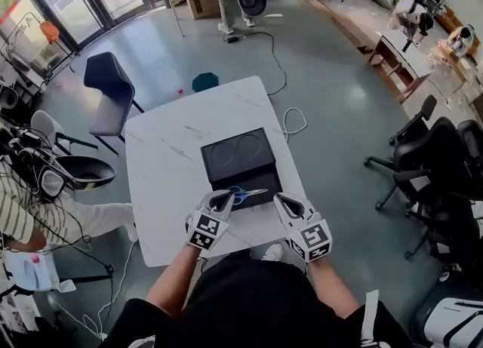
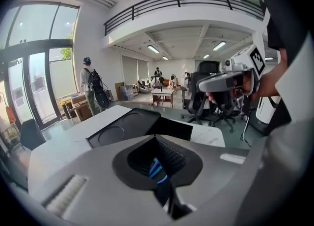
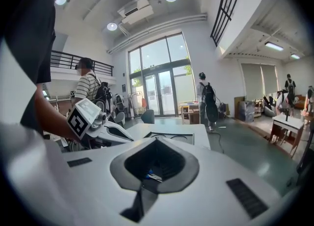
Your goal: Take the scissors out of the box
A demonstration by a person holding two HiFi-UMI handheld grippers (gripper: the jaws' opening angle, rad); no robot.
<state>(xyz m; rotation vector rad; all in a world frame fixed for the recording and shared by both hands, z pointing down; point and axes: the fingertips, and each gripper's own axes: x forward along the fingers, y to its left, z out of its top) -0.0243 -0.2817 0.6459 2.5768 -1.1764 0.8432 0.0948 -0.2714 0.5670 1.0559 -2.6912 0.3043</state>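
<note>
A black box [image 1: 260, 182] lies on the white table [image 1: 162, 188], its lid [image 1: 240, 154] folded open on the far side. Blue-handled scissors [image 1: 245, 194] rest in the box's near half. My left gripper [image 1: 225, 198] is shut, its tip right beside the blue handles, with nothing gripped. My right gripper [image 1: 281, 198] is also shut, at the box's near right corner. In the left gripper view the closed jaws [image 2: 157, 139] frame a bit of the blue scissors [image 2: 156, 168], with the box lid [image 2: 122, 128] beyond. The right gripper view shows its jaws [image 3: 157, 140] shut and the left gripper [image 3: 95, 122] alongside.
A grey chair [image 1: 109, 93] stands at the table's far left corner, and black office chairs [image 1: 438, 165] stand to the right. A seated person [image 1: 30, 214] and cluttered gear fill the left side. A white cable [image 1: 294, 121] lies on the floor beyond the table.
</note>
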